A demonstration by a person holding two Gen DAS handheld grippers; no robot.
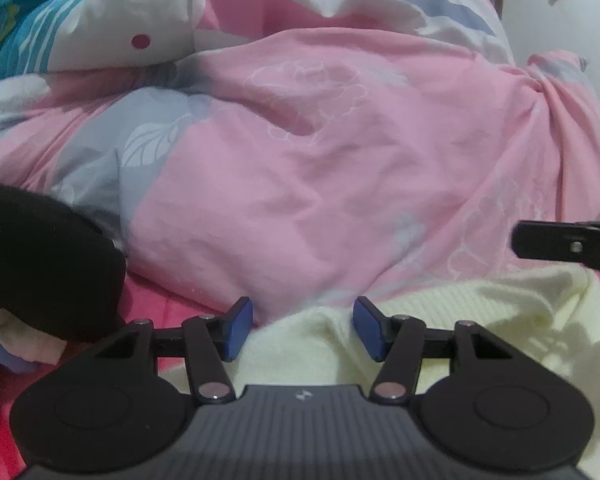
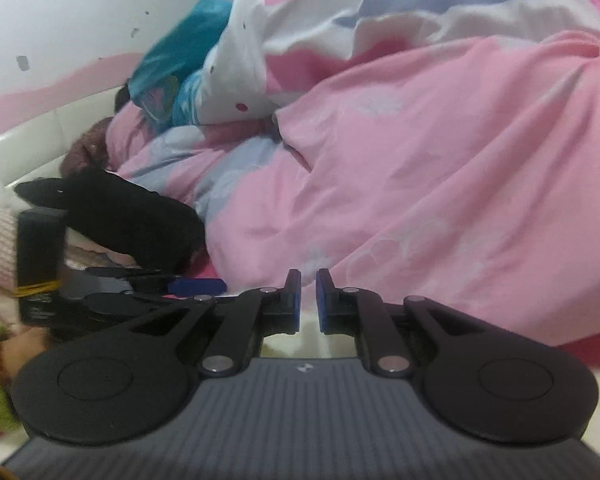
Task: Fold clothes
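Because the cream knit (image 1: 440,320) lying on the bed at 6 o'clock below the quilt (image 1: 340,152) is soft and limp, pinch a hem edge. Left tool (image 1: 303,328) spread, empty; right tool (image 2: 308,300) nearly pressed together, empty.

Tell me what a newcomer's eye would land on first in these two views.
The big pink quilt heaped across the bed fills both views. In front of it lies a pale yellow garment, with the left gripper open over its edge. A black garment lies at the left beside the quilt, and the right gripper is almost shut on nothing.
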